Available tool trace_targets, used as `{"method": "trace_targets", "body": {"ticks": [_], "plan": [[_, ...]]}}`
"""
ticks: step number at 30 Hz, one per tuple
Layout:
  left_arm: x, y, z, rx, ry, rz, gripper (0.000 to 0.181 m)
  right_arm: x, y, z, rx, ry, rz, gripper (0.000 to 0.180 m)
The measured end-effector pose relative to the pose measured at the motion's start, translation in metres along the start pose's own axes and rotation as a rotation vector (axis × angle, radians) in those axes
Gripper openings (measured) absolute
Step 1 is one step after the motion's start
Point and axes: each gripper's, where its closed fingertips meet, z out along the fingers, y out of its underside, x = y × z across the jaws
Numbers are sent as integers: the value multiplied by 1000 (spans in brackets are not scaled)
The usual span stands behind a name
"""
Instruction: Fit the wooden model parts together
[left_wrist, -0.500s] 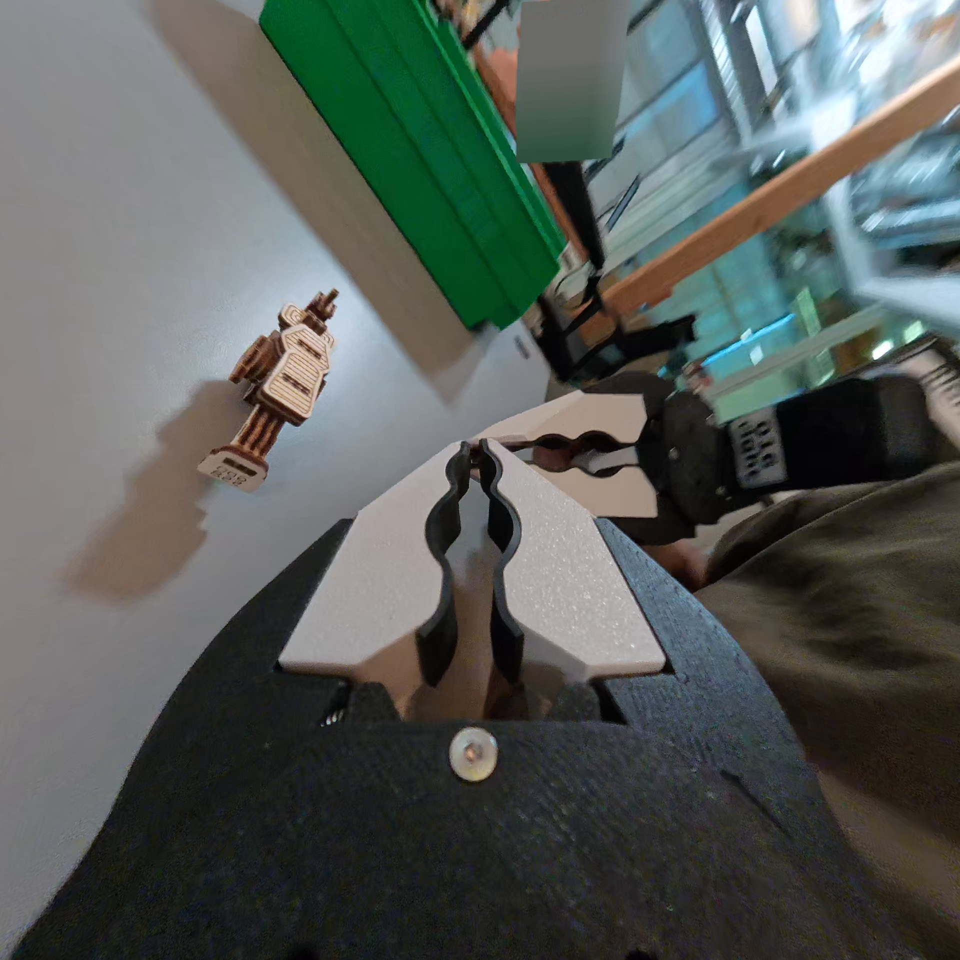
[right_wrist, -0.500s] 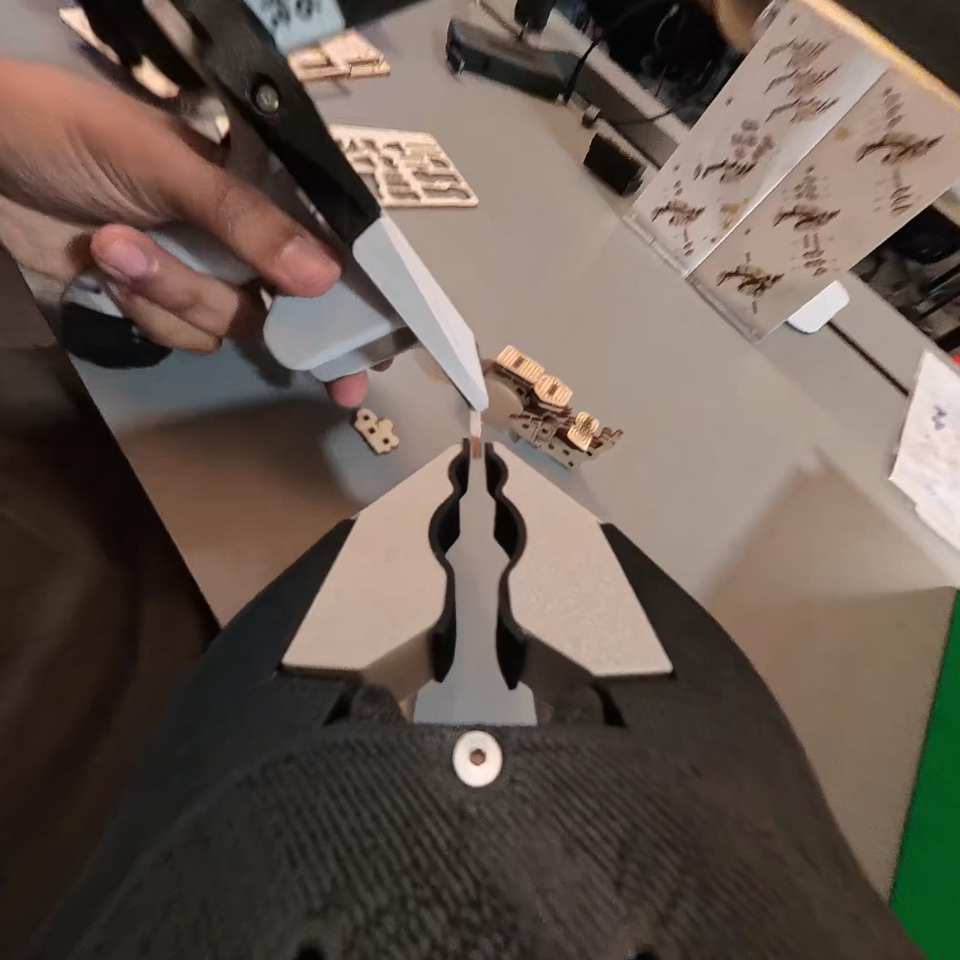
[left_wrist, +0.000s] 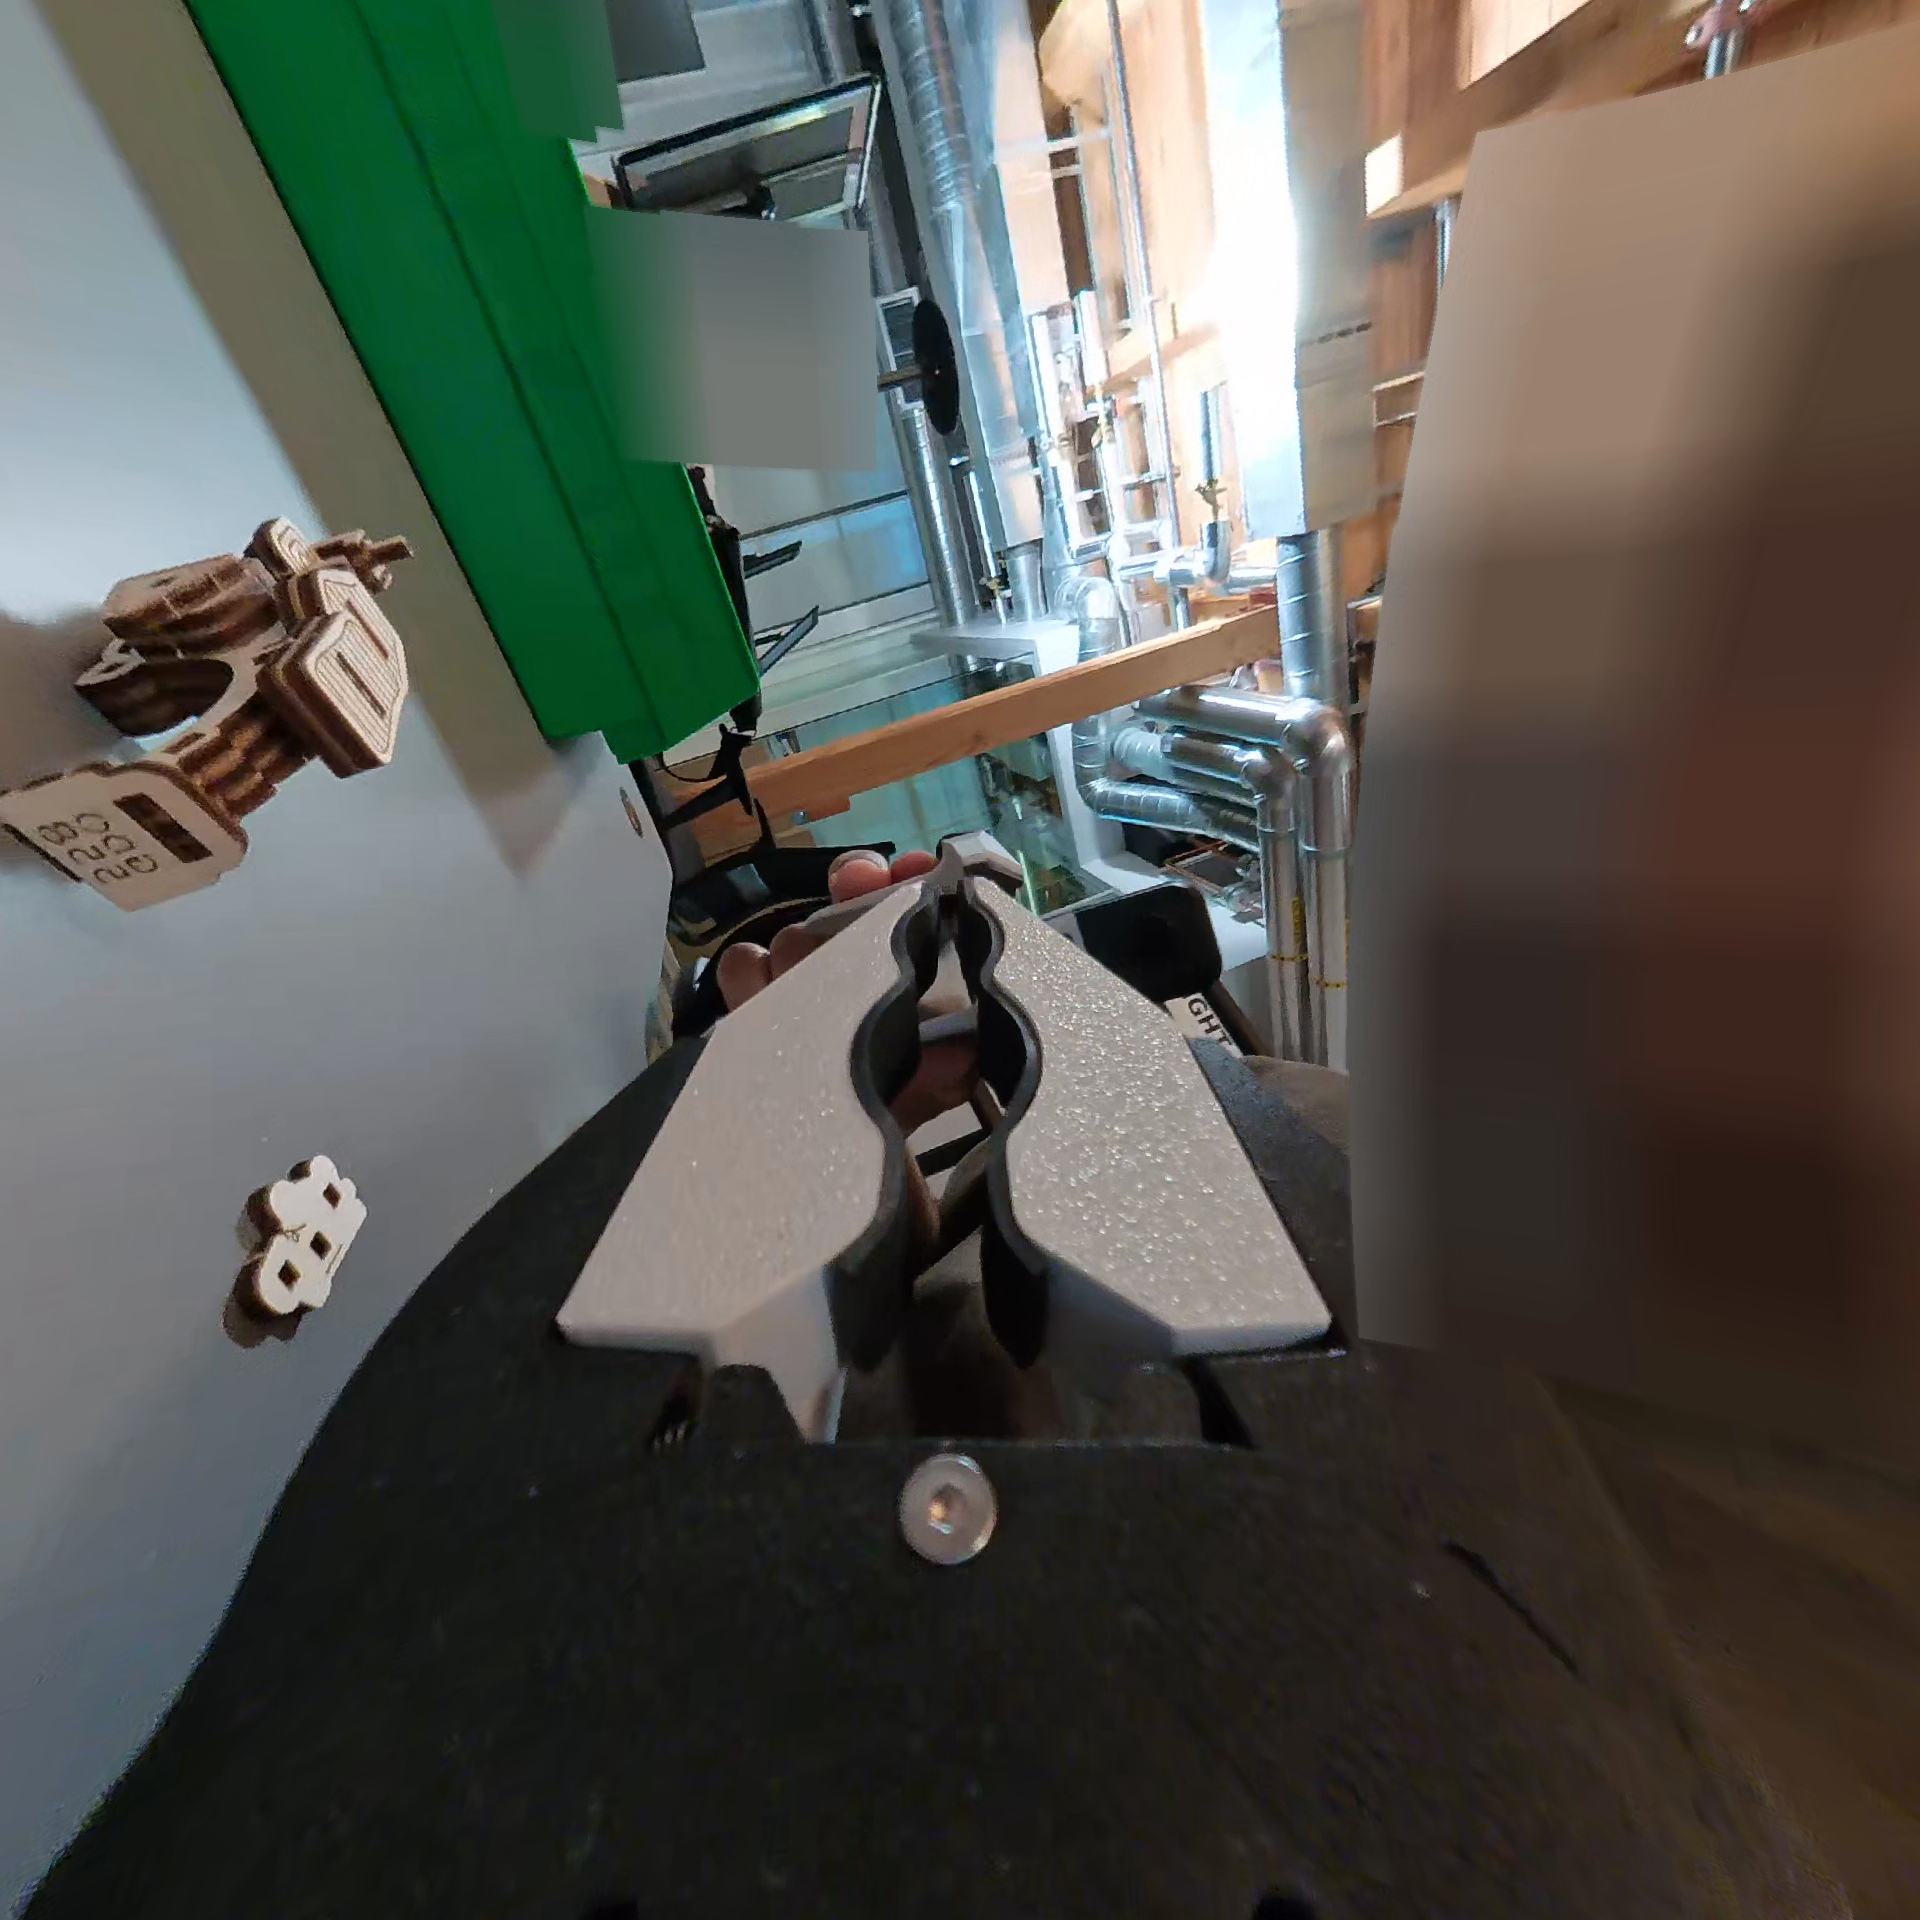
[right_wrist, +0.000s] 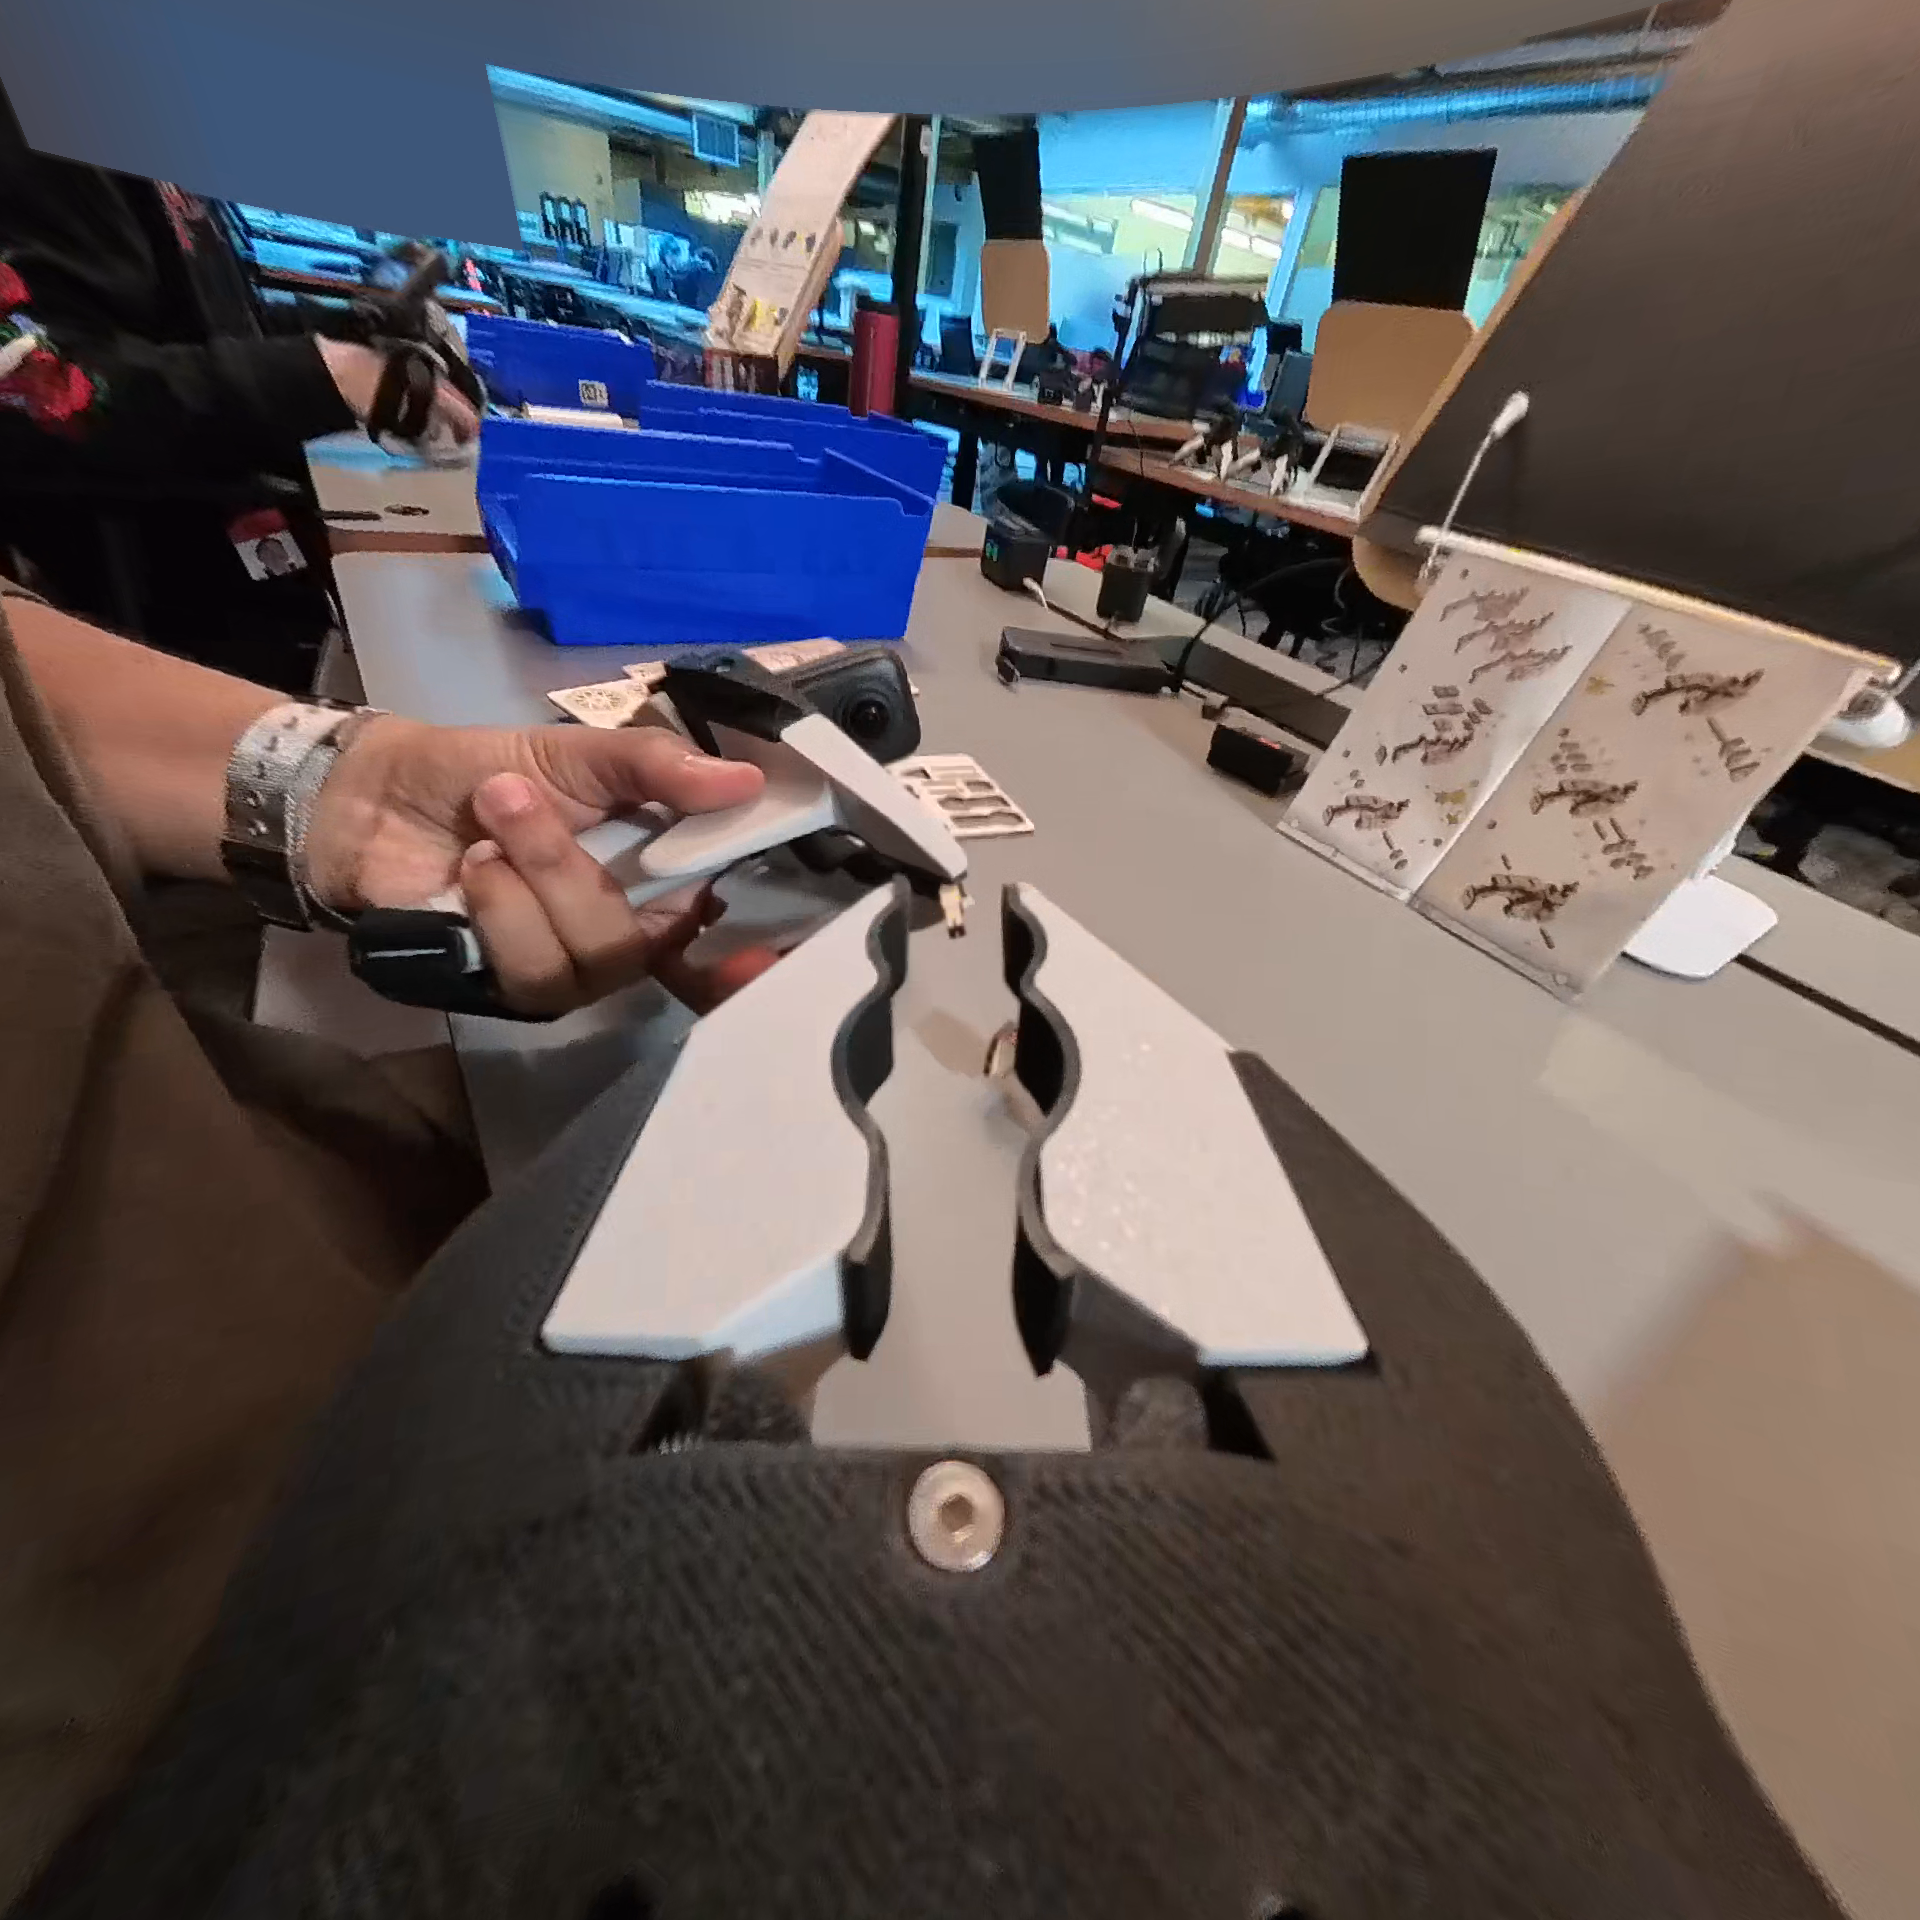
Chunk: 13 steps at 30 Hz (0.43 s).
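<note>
The right gripper (right_wrist: 951, 899) stood with jaws spread and empty, while the left gripper (right_wrist: 951, 883) just ahead pinched a small wooden peg (right_wrist: 954, 912) at its tips. This looked like a handover step; next, the peg wanted carrying to the model (left_wrist: 255, 670), lying farther off on the table (left_wrist: 156, 1039) beyond a loose part (left_wrist: 296, 1247).

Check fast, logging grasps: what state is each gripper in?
Left gripper: shut on small wooden piece.
Right gripper: open, holding nothing.
</note>
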Motion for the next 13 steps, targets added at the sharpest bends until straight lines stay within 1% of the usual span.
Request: {"method": "trace_targets", "body": {"ticks": [2, 4, 5, 7, 9, 13], "plan": [[3, -3, -3, 16, 21, 0, 0, -1, -11, -4, 97, 17, -7, 22], [2, -5, -7, 16, 14, 24, 0, 7, -20, -11, 187, 112, -28, 13], [2, -7, -9, 17, 5, 40, 0, 11, -19, -12, 190, 161, -51, 6], [2, -12, -13, 26, -10, 70, 0, 13, -6, -5, 116, 177, -81, 1], [1, -17, -17, 44, -24, 89, 0, 12, 7, 2, 46, 167, -54, 2], [-1, -20, -19, 55, -42, 93, 0, 4, 17, 10, -4, 105, 10, 2]]}}
